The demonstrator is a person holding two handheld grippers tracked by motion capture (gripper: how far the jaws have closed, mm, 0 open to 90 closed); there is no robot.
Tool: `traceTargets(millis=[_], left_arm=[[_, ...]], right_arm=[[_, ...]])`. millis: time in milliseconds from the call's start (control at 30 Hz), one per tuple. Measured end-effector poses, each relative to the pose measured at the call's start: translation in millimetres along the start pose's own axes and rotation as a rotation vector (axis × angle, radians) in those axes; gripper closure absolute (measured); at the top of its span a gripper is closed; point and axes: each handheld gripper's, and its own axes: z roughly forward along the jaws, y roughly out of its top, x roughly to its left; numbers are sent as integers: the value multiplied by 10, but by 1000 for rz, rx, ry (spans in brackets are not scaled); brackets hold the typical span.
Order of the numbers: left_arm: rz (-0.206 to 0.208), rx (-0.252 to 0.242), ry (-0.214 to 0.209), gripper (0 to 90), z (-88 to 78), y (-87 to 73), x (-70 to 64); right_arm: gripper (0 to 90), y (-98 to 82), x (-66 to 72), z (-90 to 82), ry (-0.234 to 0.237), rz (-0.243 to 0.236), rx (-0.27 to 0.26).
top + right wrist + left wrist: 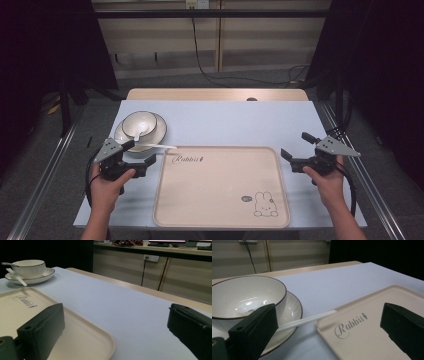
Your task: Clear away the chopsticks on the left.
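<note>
A cream bowl [134, 121] with a dark rim stands on a matching plate [161, 128] at the table's left, with a white spoon [140, 131] inside it. White chopsticks [159, 146] lie from the plate's edge towards the beige tray [220, 200]. My left gripper [141, 152] hovers just in front of the plate, open and holding nothing. In the left gripper view the bowl [244, 296], plate [293, 311] and chopsticks [312, 318] lie close ahead of its gripper [328, 331]. My right gripper [296, 145] is open beside the tray's right edge, its gripper [116, 332] empty.
The tray [372, 340] bears the word "Rabbit" and a bunny drawing, and has nothing on it. It lies on a light blue-grey mat [235, 120] over a wooden table. From the right gripper view the bowl [28, 268] and plate [40, 278] sit far off beyond the tray [82, 330].
</note>
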Motion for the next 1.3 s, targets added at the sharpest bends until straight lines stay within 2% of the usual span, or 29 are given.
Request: traceTargets(millis=[33, 100, 267, 300, 567, 800, 867, 967, 1000, 1033, 1067, 1167, 1200, 1233, 1300], left_arm=[[1, 3, 6, 11, 7, 10, -12], [1, -1, -22, 11, 29, 28, -25], [-9, 6, -33, 10, 102, 63, -45], [4, 19, -36, 10, 104, 67, -38], [12, 39, -55, 9, 199, 131, -90], [4, 49, -70, 8, 307, 195, -135], [-8, 49, -87, 9, 344, 203, -139], [-17, 48, -78, 9, 391, 214, -135], [-19, 45, -93, 8, 409, 214, -129], [-19, 52, -75, 8, 424, 219, -137], [-17, 52, -89, 9, 444, 219, -134], [-9, 61, -82, 8, 501, 227, -147], [-4, 61, -99, 8, 525, 229, -146], [-2, 70, -92, 8, 534, 234, -149], [-11, 68, -101, 7, 574, 237, -152]], right_arm=[[4, 1, 1, -1, 1, 0, 1], [5, 4, 1, -3, 4, 0, 0], [7, 6, 4, -4, 7, 5, -7], [8, 8, 13, -2, 7, 7, -4], [7, 24, 19, 28, 19, -7, -8], [7, 27, 18, 48, 30, -4, -4], [7, 26, 18, 54, 31, -3, -4], [8, 27, 19, 61, 30, -2, -5], [8, 26, 23, 69, 34, -8, -4], [8, 26, 23, 69, 34, -8, -4], [8, 27, 25, 69, 33, -11, -1], [8, 25, 29, 74, 38, -4, 1], [8, 26, 30, 76, 38, -5, -1], [8, 27, 31, 76, 40, -6, -2], [10, 29, 35, 77, 38, -7, -1]])
